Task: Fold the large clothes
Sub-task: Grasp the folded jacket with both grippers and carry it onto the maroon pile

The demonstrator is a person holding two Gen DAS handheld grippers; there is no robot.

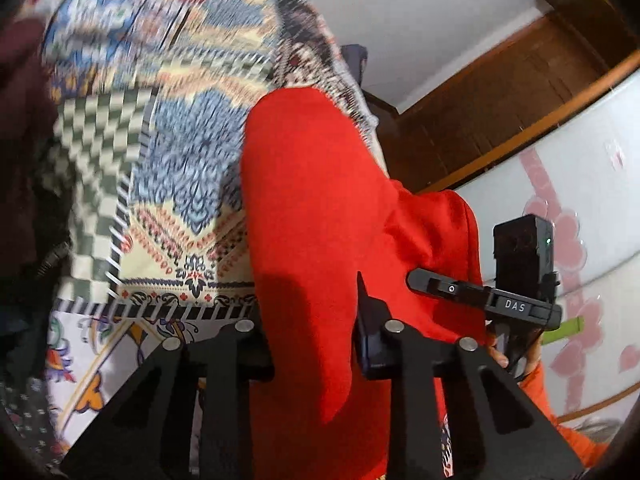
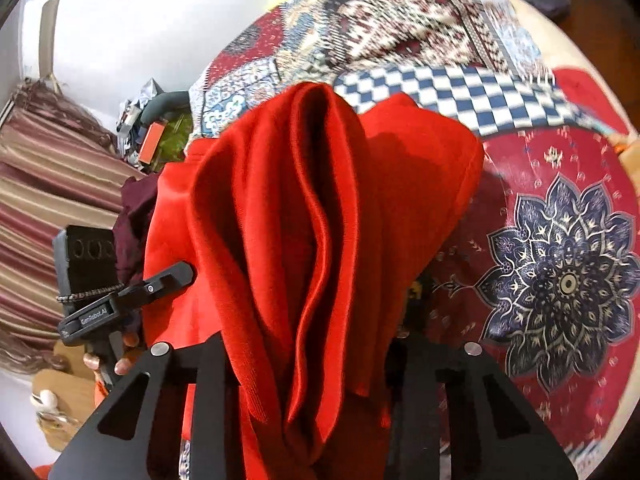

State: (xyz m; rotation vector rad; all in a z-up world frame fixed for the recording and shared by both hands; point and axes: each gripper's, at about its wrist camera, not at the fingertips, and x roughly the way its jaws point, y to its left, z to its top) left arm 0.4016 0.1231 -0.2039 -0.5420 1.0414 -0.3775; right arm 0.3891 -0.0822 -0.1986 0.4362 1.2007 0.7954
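Note:
A large red garment (image 1: 320, 208) hangs bunched in the air, held by both grippers. My left gripper (image 1: 316, 344) is shut on the red garment; the cloth runs up between its black fingers (image 1: 372, 344) and hides the tips. In the right wrist view the same garment (image 2: 304, 216) falls in thick folds over my right gripper (image 2: 316, 360), which is shut on it, fingertips hidden. The other hand-held gripper shows beside the cloth in each view, the right one in the left wrist view (image 1: 516, 304) and the left one in the right wrist view (image 2: 120, 300).
A patterned patchwork bedspread (image 2: 560, 272) covers the bed below and behind the garment, also in the left wrist view (image 1: 160, 160). A dark maroon cloth (image 2: 132, 216) lies at its left. Wooden wardrobe (image 1: 480, 120), striped curtain (image 2: 48, 208) and clutter (image 2: 152, 132) stand around.

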